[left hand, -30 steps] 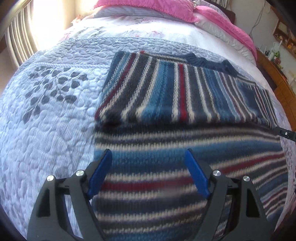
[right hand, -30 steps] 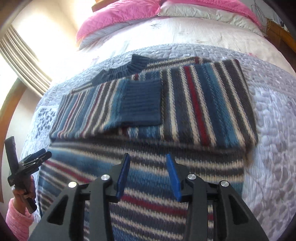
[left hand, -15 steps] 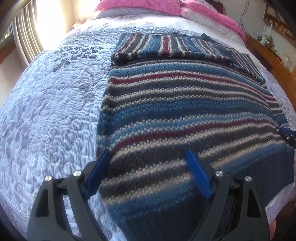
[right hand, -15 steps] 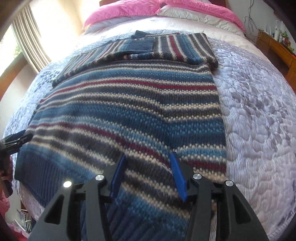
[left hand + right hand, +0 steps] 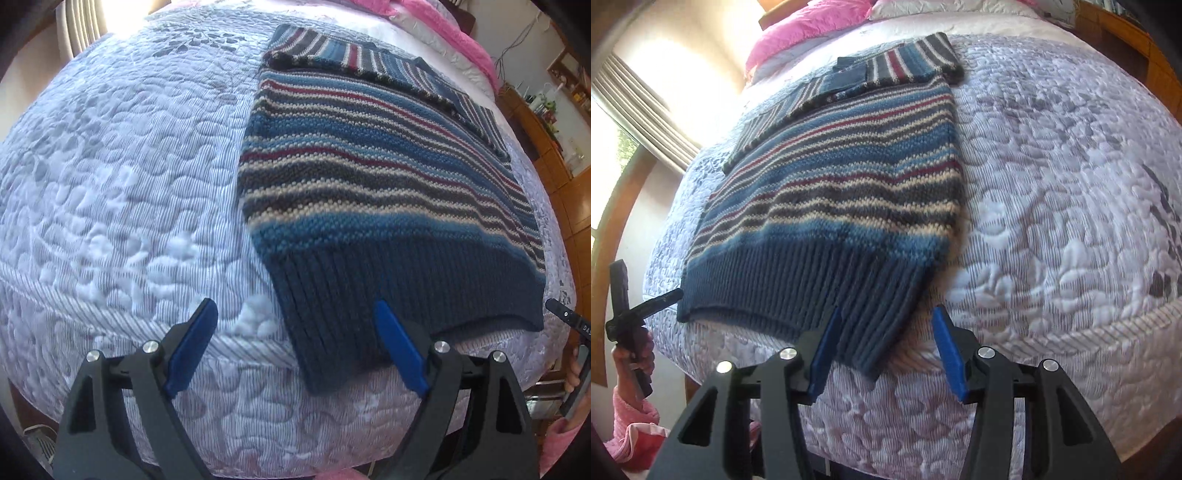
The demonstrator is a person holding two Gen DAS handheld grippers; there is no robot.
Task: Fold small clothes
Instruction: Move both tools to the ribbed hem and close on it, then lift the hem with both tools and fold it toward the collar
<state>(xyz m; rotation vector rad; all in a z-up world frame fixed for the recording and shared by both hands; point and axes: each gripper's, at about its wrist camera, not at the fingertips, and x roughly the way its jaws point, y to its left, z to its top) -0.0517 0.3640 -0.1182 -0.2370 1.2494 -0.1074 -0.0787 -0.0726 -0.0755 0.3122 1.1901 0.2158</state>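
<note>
Striped knit sweater (image 5: 373,177) on quilt (image 5: 122,177), ribbed hem just beyond both wide-apart hand-held grippers.

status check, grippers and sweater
Left hand-held gripper open, right hand-held gripper open, both empty. Sweater flat on quilt, sleeves folded in. Nothing in the way.

You get hard daylight glare off the curtains (image 5: 83,26) at eleven o'clock; fisheye bulges the quilt (image 5: 1052,177), edges vignette black, slight motion blur.
</note>
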